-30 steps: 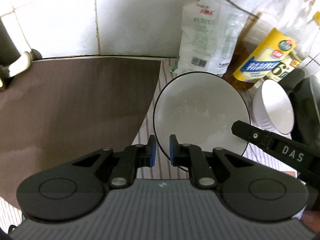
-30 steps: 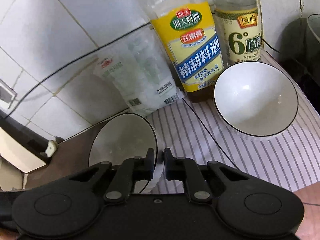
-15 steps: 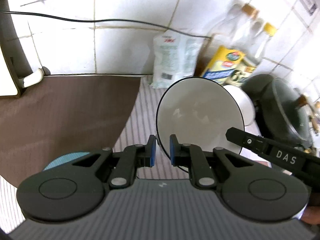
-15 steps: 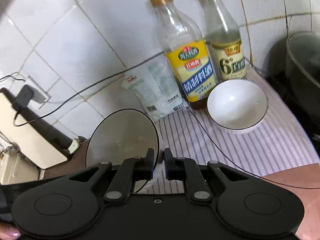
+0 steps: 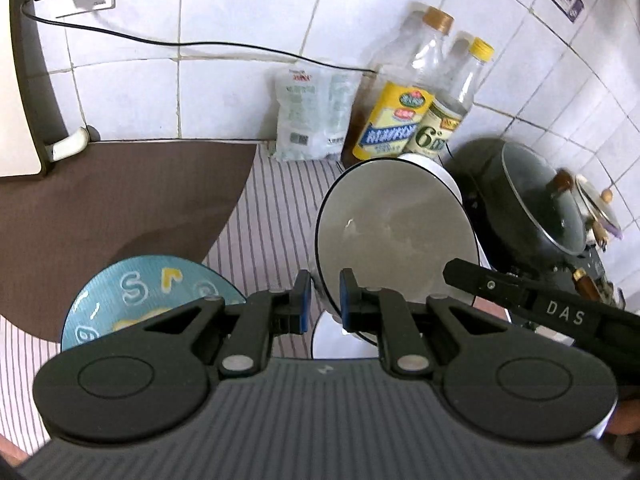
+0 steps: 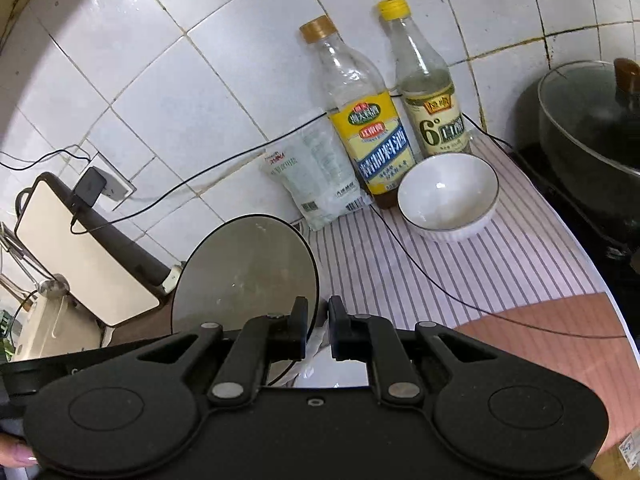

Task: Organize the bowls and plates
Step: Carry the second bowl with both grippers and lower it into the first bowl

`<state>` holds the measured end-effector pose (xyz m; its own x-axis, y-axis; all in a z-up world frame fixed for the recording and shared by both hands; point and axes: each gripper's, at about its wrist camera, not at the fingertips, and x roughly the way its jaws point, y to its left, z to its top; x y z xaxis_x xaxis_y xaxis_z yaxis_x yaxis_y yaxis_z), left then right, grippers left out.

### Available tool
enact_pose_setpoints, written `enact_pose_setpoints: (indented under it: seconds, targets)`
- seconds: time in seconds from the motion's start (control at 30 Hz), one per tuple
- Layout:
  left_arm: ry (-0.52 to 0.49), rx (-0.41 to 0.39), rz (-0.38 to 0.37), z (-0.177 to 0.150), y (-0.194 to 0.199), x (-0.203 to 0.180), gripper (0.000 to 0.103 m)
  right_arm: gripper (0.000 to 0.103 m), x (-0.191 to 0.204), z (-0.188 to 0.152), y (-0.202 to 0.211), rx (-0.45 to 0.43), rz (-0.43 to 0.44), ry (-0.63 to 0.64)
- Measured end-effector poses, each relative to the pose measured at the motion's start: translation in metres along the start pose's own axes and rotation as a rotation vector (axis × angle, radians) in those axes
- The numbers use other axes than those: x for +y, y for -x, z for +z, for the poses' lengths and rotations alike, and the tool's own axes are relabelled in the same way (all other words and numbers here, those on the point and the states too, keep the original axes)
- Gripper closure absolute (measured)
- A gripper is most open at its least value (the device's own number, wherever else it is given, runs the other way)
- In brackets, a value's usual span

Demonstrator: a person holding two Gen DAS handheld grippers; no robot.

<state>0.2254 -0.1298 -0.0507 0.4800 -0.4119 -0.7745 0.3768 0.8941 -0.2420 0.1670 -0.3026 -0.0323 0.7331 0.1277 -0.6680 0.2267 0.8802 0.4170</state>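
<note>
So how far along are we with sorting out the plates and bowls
Nothing looks stacked yet. In hand: the plate is held tilted above the striped cloth, the left gripper and the right gripper both shut on its rim. Left: the white bowl sits by the bottles, the blue plate lies on the brown mat, and another white dish shows below the fingers.

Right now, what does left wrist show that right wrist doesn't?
Left wrist only: the blue plate lying on the brown mat, and the right gripper gripping the far rim.

Right wrist only: the whole white bowl on the striped cloth; in the left view the plate mostly hides it.

Both: the black-rimmed plate held tilted, the left gripper shut on its rim, two bottles, the bag, the lidded pot.
</note>
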Motion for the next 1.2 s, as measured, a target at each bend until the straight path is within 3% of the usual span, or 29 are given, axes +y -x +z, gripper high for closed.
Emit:
enact_pose_setpoints:
  seconds: [0.37, 0.8, 1.0, 1.2]
  targets:
    - [-0.006, 0.113, 0.016, -0.033, -0.021, -0.010, 0.090, 0.089, -0.020, -0.027, -0.001, 0.049, -0.036, -0.008]
    - [-0.020, 0.203, 0.032, -0.049, -0.046, -0.010, 0.089, 0.089, -0.033, -0.041, -0.020, 0.109, -0.053, 0.030]
    - [-0.069, 0.215, 0.058, -0.051, -0.049, -0.016, 0.089, 0.089, -0.027, -0.044, -0.025, 0.125, -0.093, 0.105]
    - [-0.055, 0.249, 0.059, -0.051, -0.057, -0.015, 0.089, 0.090, -0.016, -0.046, -0.026, 0.122, -0.151, 0.219]
